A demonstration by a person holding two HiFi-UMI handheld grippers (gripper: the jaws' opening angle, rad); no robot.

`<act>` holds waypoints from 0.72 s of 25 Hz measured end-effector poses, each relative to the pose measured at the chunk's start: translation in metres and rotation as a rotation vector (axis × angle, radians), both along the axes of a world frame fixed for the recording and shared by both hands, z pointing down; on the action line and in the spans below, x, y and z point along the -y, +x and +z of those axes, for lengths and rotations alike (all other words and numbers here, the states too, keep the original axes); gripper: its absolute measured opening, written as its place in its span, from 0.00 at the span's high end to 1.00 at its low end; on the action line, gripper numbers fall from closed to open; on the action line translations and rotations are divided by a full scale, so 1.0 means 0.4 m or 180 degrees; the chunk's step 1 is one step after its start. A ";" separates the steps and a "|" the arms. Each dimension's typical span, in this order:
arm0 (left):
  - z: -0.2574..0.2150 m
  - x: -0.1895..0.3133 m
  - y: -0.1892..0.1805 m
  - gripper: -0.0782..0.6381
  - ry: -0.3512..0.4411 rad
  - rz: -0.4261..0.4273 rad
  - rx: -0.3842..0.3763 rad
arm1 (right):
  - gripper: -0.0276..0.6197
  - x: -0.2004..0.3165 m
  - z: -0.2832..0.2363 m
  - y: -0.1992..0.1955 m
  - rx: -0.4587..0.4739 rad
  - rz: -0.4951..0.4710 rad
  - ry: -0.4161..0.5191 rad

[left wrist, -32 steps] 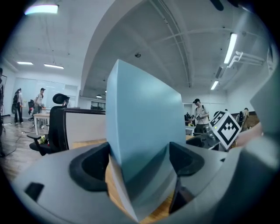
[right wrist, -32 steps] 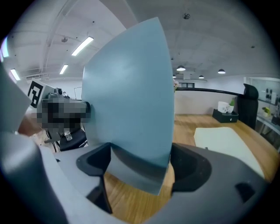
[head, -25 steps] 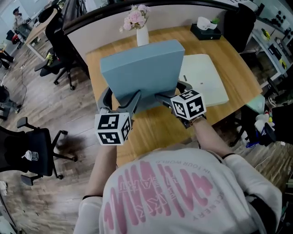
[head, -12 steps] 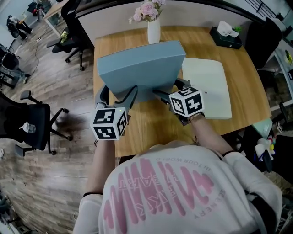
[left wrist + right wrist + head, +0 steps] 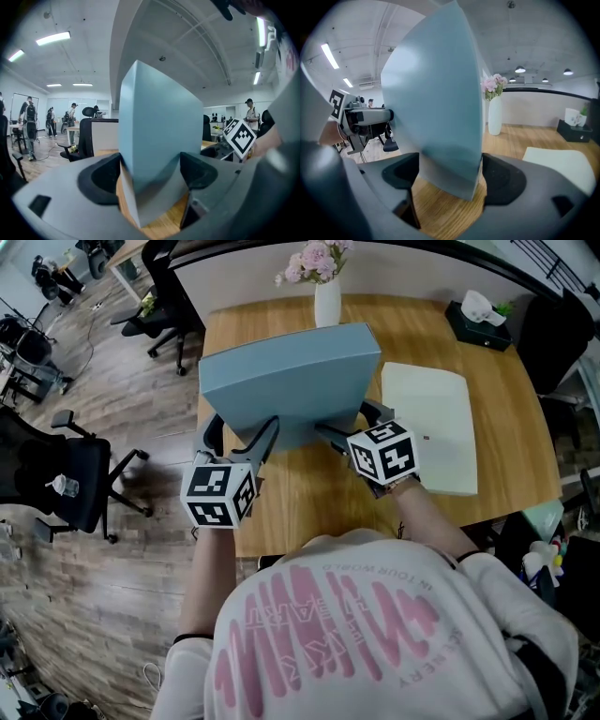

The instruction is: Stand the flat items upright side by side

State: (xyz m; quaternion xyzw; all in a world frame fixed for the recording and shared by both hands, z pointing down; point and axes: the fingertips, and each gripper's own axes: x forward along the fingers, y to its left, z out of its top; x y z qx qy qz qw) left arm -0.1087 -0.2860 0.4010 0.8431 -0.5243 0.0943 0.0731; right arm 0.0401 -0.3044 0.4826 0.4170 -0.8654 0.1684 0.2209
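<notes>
Nearest: left gripper [image 5: 151, 171] jaws clamped on 1 lower corner of the blue slab [image 5: 286, 376], right gripper [image 5: 449, 171] jaws clamped on the other. 2 grips, 1 per corner, probably so the wide slab doesn't twist while tipped up over the bench [image 5: 309, 507]. Slab rises from between the jaws, leaning, not fully upright; edge contact with bench unclear. Right of the right jaws, apart: cream slab [image 5: 431, 427], flat, not yet stood. Beyond the jaws: vase [image 5: 327, 306].
</notes>
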 end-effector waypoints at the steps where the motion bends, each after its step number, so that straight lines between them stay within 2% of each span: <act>1: -0.001 -0.002 -0.004 0.33 0.0004 -0.0009 0.0023 | 0.29 0.001 -0.005 -0.001 0.0006 0.0012 0.0020; 4: -0.007 -0.010 -0.012 0.38 0.0024 -0.0026 0.0046 | 0.29 0.000 -0.015 -0.003 -0.0025 0.0040 0.0063; 8: -0.028 -0.023 -0.016 0.38 0.0069 0.0020 -0.0015 | 0.27 -0.015 -0.029 -0.002 -0.0081 0.0084 0.0062; 14: -0.099 -0.050 -0.028 0.38 0.0146 0.0166 -0.0120 | 0.23 -0.039 -0.074 0.004 -0.0104 0.0354 0.0054; 18: -0.106 -0.090 -0.044 0.37 0.0035 0.0227 -0.0233 | 0.22 -0.097 -0.086 0.009 -0.0082 0.0497 -0.0033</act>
